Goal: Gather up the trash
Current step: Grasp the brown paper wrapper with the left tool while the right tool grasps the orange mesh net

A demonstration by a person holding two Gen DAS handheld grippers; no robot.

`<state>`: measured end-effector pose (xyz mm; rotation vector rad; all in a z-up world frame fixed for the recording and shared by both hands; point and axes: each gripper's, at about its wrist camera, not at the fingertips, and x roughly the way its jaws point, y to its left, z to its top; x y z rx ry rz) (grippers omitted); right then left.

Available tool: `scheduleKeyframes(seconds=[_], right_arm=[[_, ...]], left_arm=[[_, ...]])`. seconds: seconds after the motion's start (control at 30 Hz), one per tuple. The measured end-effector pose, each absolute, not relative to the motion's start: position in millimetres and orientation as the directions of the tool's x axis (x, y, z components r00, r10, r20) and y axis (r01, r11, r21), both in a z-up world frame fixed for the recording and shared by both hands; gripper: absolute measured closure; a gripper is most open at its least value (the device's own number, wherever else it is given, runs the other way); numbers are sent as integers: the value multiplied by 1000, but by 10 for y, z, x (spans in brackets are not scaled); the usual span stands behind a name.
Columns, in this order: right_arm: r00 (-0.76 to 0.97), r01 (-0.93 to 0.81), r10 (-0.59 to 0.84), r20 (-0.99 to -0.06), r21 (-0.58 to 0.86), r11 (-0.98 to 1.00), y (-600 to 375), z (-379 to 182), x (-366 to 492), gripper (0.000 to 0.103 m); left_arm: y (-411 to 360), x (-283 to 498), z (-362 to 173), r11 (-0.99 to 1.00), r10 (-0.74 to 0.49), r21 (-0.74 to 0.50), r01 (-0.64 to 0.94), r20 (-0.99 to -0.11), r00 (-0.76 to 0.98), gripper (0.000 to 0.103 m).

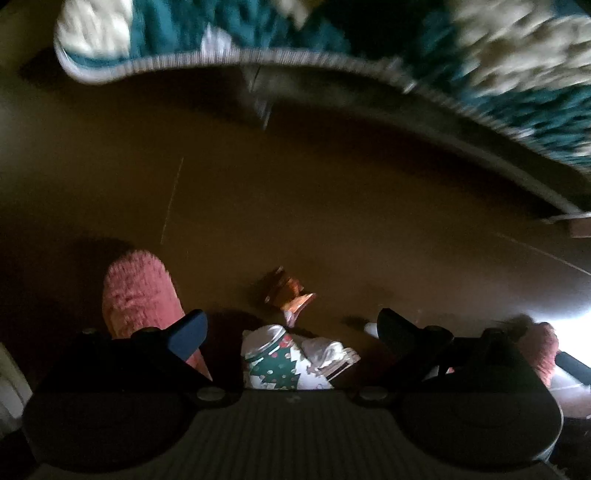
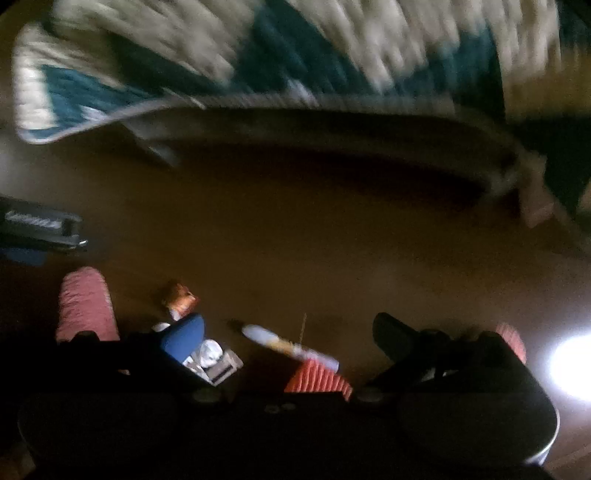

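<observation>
Both views look down at a dim brown floor. In the left wrist view, my left gripper (image 1: 291,328) is open above a paper cup (image 1: 277,362) printed with Christmas trees, with crumpled white paper (image 1: 328,354) beside it. An orange snack wrapper (image 1: 288,291) lies just beyond. In the right wrist view, my right gripper (image 2: 288,332) is open and empty. Between its fingers lie a white and orange wrapper (image 2: 288,345) and a red ribbed item (image 2: 317,378). The orange snack wrapper (image 2: 181,297) and crumpled paper (image 2: 214,358) lie by the left finger (image 2: 184,336).
A pink fuzzy slipper (image 1: 136,291) stands left of the trash, also in the right wrist view (image 2: 85,306); another (image 1: 543,347) is at right. A bed with a teal and cream blanket (image 1: 332,33) spans the top. A dark object (image 2: 37,225) lies at left. Bright glare (image 2: 572,362) shows at right.
</observation>
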<state>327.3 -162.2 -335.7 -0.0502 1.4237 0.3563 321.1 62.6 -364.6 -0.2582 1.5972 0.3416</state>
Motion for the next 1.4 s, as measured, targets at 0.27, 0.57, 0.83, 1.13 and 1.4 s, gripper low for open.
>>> scheduleKeyframes(seconds=[0.27,0.57,0.83,1.13,1.4], right_arm=[[-131,-99,152,-980,166,981,-1810,-4375,3118,6],[-296,-8,121,-948,129,992,-1867,-5117,2892,9],[-350,53,138,-926,128,990,-1881,-5389,2802,20],[-356,58,130,-926,117,991,-1906,-5487,2800,42],[-375,21,74,-924,72,997,-1842,-5461,2794,79]], left_arm=[[875,3329,-4561,885,-13,79,-458,-981,-195,4],[799,3234,-5312,894,-24,115,-432,-953,-302,4],[983,3157,-5666,827,-113,89,-555,-941,-320,14],[1003,3136,-5822,801,-156,78,-593,-930,-332,60],[933,3153,-5801,818,-130,90,-568,-933,-336,83]])
